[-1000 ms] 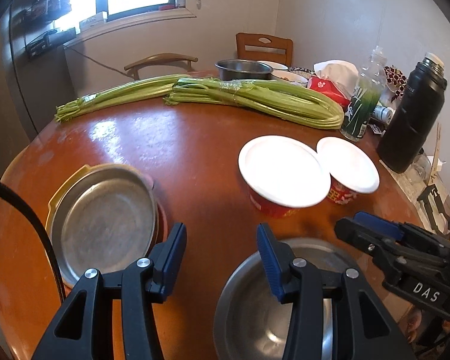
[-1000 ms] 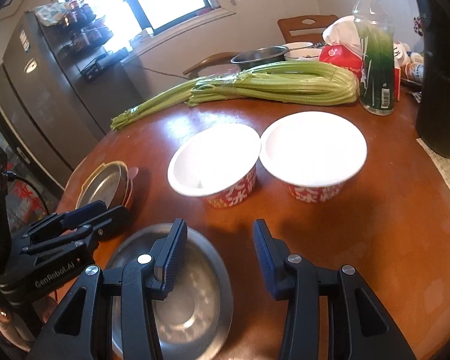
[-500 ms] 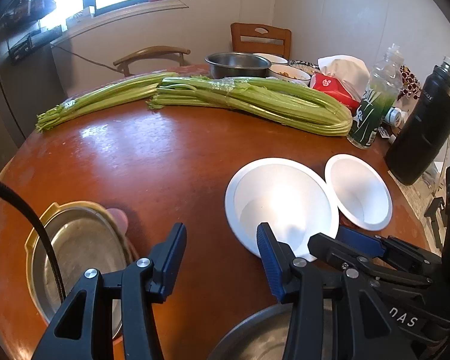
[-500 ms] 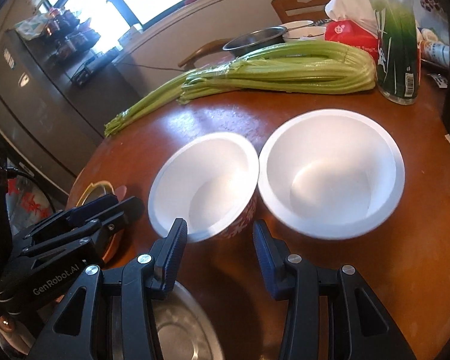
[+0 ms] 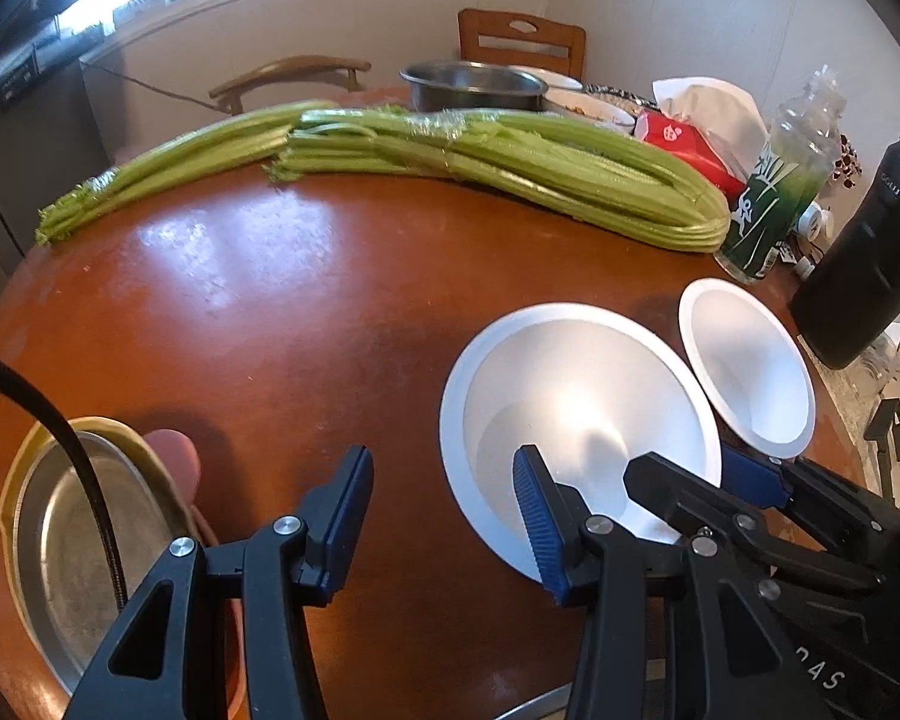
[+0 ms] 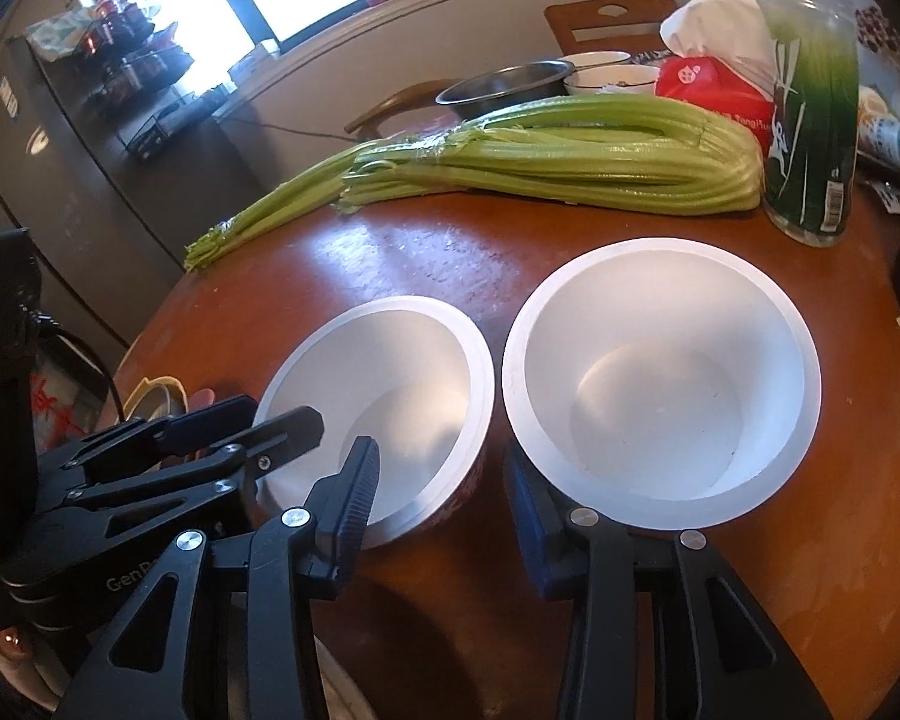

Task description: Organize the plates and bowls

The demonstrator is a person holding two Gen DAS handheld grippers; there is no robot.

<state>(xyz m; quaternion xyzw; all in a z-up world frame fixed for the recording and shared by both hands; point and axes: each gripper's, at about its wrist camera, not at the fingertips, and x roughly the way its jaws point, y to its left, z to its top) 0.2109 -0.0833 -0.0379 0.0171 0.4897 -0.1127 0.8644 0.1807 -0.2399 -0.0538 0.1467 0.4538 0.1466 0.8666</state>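
Observation:
Two white bowls with red patterned outsides stand side by side on the round brown table [image 5: 270,300]. The left bowl [image 5: 576,414] [image 6: 390,396] sits in front of both grippers; the right bowl [image 5: 750,372] [image 6: 660,366] is beside it, nearly touching. My left gripper [image 5: 444,510] is open, its right finger over the left bowl's near rim. My right gripper [image 6: 444,480] is open just before the gap between the bowls. A stack of metal and coloured plates [image 5: 72,534] lies at the table's near left edge.
Long celery bunches [image 5: 480,156] lie across the far half of the table. A green bottle [image 5: 774,204], a black flask [image 5: 870,258], a red tissue pack [image 5: 684,144] and a steel basin [image 5: 474,84] stand at the back right. A steel bowl rim [image 5: 534,705] shows below.
Both grippers have moved forward over the table, from above the steel bowl up to the two white bowls. Both stay open. The steel bowl has slid almost out of view.

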